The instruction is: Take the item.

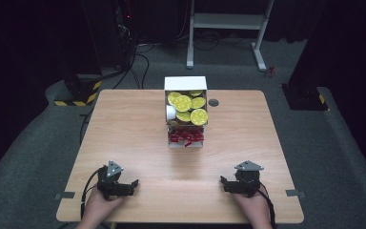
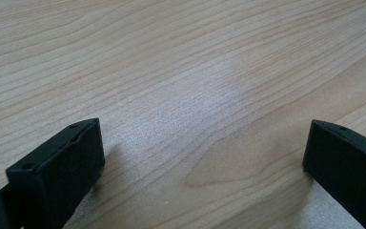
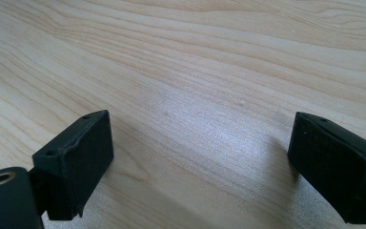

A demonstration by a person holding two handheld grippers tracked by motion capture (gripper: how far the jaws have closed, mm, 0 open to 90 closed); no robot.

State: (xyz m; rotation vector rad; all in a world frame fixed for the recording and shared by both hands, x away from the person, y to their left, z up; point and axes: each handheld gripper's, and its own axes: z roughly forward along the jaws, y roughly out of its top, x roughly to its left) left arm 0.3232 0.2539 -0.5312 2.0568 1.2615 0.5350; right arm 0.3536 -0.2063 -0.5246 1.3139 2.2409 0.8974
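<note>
White box (image 1: 185,84) of yellow-lidded cups (image 1: 183,103) is seen at the desk's (image 1: 124,133) far middle, red packets (image 1: 186,137) in front. Left tongs (image 1: 134,186) and right tongs (image 1: 223,184) are held wide open, empty, near edge. One cup rim should be approached squarely.

Left claw (image 1: 134,184) held in the person's left hand (image 1: 100,202), low over the near part of the bench (image 1: 138,138), jaws pointing inward toward the right claw (image 1: 223,183). Right claw gripped by the right hand (image 1: 253,204), jaws pointing inward toward the left claw; the two claws lie well apart, roughly level with each other. Each carries a grey three-cornered plate on top, with a cable trailing back past the wrist. In the left gripper view, the left claw (image 2: 205,148) has its two black jaws spread wide, nothing between them. In the right gripper view, the right claw (image 3: 202,143) likewise stands wide apart and empty
</note>
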